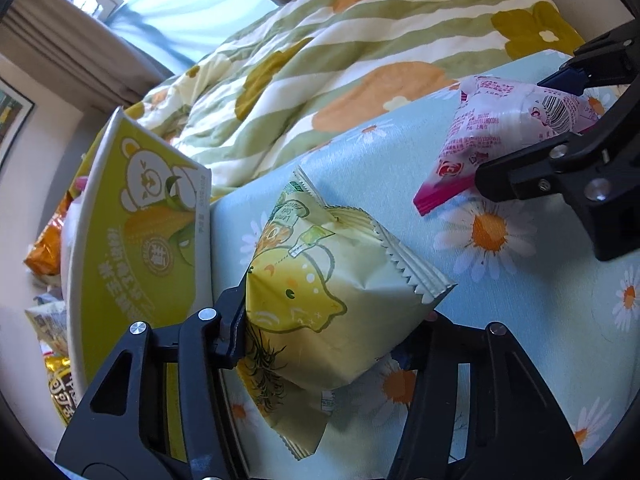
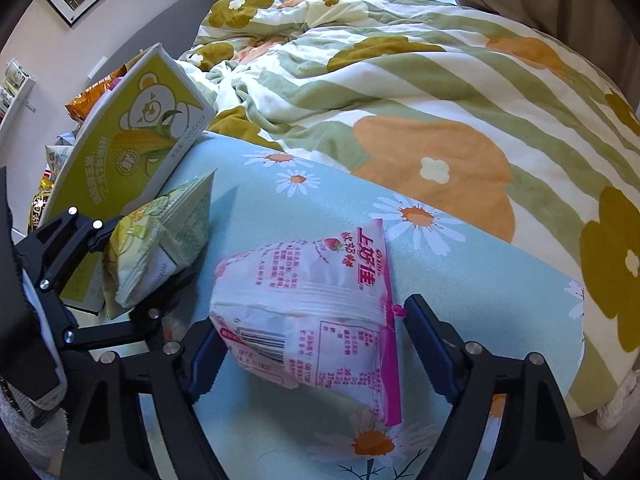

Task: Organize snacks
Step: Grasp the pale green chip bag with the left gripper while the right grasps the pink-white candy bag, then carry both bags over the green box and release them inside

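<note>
left gripper [image 1: 336, 320], nearest in the left wrist view: narrowed onto a yellow-green snack packet [image 1: 320, 304], both pads against its sides, the packet puffed and creased between them, its lower end resting on the daisy-print blue surface [image 1: 520, 344]. right gripper [image 2: 312, 344], nearest in the right wrist view: partly open, straddling a pink-and-white snack packet [image 2: 320, 312]; the left blue pad touches the barcode end, while the right pad stands just clear of the packet's pink sealed edge, so no firm hold is shown. the pink packet lies on the same blue surface, to the right of the yellow-green one and apart from it. just beyond the left gripper, a green-and-white carton [image 1: 140, 240] printed with a bear and a corn cob leans tilted at the surface's left edge; more snack bags [image 1: 44, 252] lie behind and below it. farther back: a striped floral quilt [image 2: 400, 80] on the bed, then curtains [image 1: 80, 64] and a window.
</note>
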### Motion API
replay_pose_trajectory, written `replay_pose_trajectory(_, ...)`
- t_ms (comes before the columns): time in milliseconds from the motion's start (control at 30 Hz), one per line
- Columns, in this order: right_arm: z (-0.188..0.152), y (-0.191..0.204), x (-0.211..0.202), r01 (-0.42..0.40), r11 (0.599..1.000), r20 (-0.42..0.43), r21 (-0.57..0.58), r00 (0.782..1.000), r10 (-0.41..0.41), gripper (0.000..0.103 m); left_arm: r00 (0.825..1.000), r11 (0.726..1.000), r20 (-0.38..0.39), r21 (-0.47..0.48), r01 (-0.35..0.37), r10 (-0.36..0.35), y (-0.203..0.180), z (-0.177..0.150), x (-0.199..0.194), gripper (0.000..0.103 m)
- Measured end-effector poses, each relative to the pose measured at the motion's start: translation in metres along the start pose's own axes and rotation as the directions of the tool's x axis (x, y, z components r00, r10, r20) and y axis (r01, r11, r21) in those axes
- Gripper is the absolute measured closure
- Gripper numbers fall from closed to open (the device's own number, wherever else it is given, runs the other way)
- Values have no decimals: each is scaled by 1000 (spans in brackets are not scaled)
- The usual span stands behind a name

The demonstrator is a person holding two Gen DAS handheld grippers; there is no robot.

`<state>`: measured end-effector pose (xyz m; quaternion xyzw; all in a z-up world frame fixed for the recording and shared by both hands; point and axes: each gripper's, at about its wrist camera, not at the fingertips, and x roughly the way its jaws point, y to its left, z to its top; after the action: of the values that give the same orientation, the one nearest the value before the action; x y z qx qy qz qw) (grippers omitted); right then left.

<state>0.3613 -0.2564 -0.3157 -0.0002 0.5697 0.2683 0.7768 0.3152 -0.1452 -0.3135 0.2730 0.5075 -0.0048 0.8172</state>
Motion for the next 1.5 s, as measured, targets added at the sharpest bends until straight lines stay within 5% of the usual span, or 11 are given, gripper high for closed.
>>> replay_pose_trajectory(133,1,3,2,15,1000,7,-13,1000,-15,33,1000,1000,-8,-15,7,-7,1,-5,-2,53)
replay_pose_trajectory(200,1,6,3,19,1000,7,-23,1000,-18,49,1000,1000,-8,-20,15,-15,0,-7,-5,53)
replay_pose_trajectory(300,-1,12,4,35,999,3,-38,999,-35,60,1000,999,-5,-26,20,-20,2,-9,-11,53)
replay_pose_trajectory(733,-1,44,-66,40,999,110,24,993,-43,61,992,994,122,-104,36,-23,47,-3,-98,53)
replay_pose_trajectory(1000,15,106,-127,65,998,206,12,976,-66,61,970,984,240,-163,77,-36,115,-8,-171,53)
replay_pose_trajectory(1100,25,133,-140,61,998,244,24,968,-65,61,960,987,281,-155,30,15,148,-14,-190,53)
replay_pose_trajectory(1500,69,241,-131,24,999,317,39,948,-35,61,966,986,253,-167,-15,58,270,-58,-171,53)
